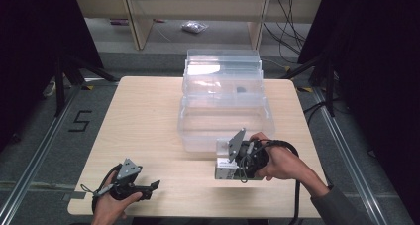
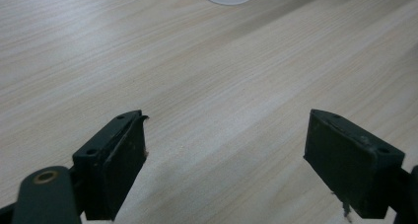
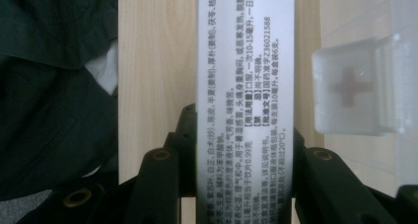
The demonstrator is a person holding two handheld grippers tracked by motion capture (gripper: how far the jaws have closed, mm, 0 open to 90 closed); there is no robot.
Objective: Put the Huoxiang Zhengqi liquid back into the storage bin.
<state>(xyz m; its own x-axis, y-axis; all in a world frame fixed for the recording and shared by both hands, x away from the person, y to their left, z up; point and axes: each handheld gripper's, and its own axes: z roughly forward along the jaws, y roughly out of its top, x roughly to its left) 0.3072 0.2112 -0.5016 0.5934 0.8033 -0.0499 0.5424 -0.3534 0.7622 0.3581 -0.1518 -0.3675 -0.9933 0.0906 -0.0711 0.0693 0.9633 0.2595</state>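
Note:
A white medicine box (image 1: pixel 225 168) with printed text (image 3: pixel 245 86) is clamped between the jaws of my right gripper (image 1: pixel 229 166), which is shut on it just in front of a clear plastic storage box (image 1: pixel 224 117). The box's latch (image 3: pixel 355 93), marked with a cross, is close on the right in the right gripper view. My left gripper (image 1: pixel 154 185) rests low at the table's front left, open, with bare wood between its fingers (image 2: pixel 118 160).
The clear storage box has its lid (image 1: pixel 223 69) raised at the back, with a small dark item (image 1: pixel 241 90) inside. The wooden table (image 1: pixel 143 121) is bounded by dark floor and metal rails. A dark sleeve (image 3: pixel 54 86) lies to the left in the right gripper view.

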